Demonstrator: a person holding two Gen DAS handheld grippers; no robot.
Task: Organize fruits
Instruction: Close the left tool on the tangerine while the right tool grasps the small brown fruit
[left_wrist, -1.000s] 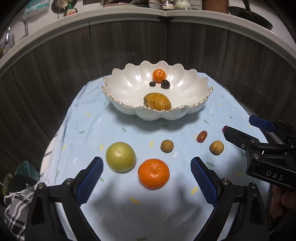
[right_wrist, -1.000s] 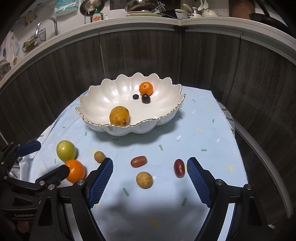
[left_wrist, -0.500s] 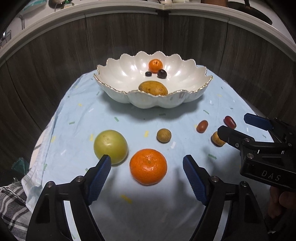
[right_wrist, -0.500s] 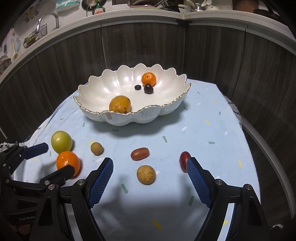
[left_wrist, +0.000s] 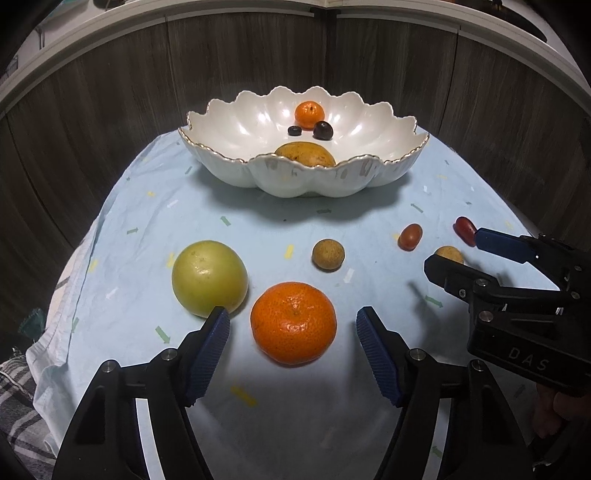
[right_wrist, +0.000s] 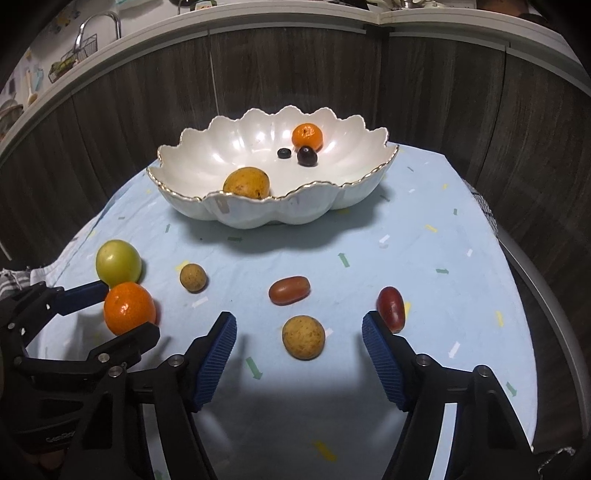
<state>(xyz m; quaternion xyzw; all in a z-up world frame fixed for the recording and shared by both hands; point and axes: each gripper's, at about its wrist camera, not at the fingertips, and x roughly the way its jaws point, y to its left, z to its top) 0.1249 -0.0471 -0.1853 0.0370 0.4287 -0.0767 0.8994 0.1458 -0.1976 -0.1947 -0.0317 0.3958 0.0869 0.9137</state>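
Note:
A large orange (left_wrist: 293, 326) lies on the light blue cloth between the fingers of my left gripper (left_wrist: 293, 323). Its jaws are closing and the pads stand clear of the peel. My right gripper (right_wrist: 298, 326) straddles a round brown fruit (right_wrist: 303, 336); its jaws are closing too, with gaps on both sides. A green fruit (left_wrist: 209, 282) sits just left of the orange. A smaller brown fruit (left_wrist: 328, 254) and two red oblong fruits (right_wrist: 289, 290) (right_wrist: 390, 308) lie loose. The white scalloped bowl (left_wrist: 303, 177) behind holds a mandarin, a yellow-brown fruit and two dark berries.
The cloth (right_wrist: 424, 258) covers a small round table with dark wood panelling close behind and around it. A kitchen counter edge runs along the top. Checked fabric (left_wrist: 14, 387) hangs at the left table edge. A person's hand shows at the lower right of the left wrist view.
Both grippers have sunk toward the cloth and their jaws have narrowed. The orange now lies between the left fingers and the round brown fruit between the right fingers.

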